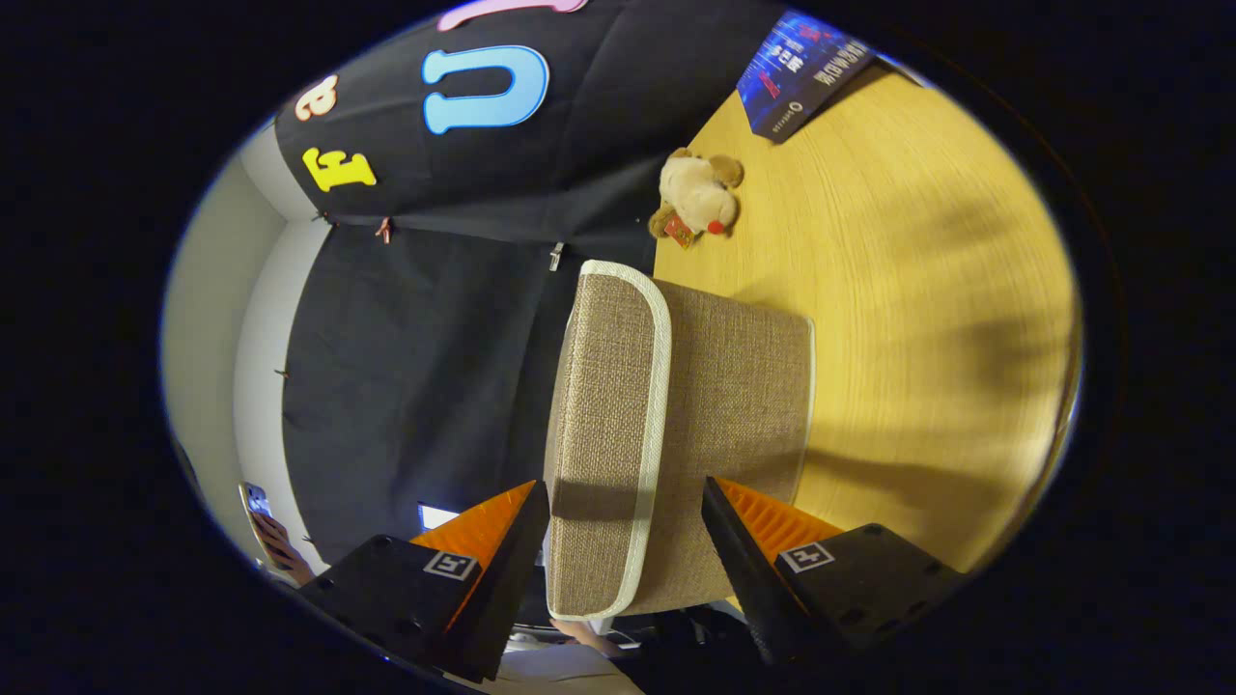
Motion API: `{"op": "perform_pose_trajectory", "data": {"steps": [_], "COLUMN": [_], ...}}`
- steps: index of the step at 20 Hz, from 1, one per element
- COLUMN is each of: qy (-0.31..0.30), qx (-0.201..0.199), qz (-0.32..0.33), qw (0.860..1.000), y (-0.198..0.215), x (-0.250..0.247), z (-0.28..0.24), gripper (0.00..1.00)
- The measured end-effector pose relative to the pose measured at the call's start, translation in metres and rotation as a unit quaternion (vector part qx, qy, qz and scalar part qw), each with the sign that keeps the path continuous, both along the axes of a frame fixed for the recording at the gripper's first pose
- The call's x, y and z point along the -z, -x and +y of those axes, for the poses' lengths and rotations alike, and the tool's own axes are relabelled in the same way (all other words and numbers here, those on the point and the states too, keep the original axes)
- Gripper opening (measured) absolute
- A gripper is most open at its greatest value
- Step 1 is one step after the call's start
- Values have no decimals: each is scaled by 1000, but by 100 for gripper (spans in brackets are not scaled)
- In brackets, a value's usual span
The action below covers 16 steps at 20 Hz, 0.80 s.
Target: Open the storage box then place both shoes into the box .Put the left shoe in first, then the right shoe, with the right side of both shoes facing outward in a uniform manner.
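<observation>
Claw (626, 526): ribbed pads; square marker tags; screw holes on mounts

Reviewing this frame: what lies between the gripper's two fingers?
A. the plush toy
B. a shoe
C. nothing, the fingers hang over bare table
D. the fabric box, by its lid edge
D: the box, woven fabric with a pale trimmed lid, sits between the fingers of the gripper, which flank it closely though contact is hard to confirm; the plush toy lies well beyond on the table.
</observation>
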<state>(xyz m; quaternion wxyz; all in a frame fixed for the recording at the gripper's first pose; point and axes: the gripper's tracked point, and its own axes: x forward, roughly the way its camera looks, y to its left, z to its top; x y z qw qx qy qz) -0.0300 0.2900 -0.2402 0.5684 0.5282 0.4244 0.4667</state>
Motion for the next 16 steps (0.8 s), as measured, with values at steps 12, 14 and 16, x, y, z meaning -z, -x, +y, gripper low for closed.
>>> {"op": "perform_pose_trajectory", "data": {"steps": [12, 14, 16], "qy": [-103, -112, -126], "qx": [21, 26, 36], "qz": [70, 55, 45], "qw": [992, 992, 990], "y": [-8, -2, -2], "x": [-12, -25, -45], "z": [5, -2, -8], "gripper": [8, 5, 5]}}
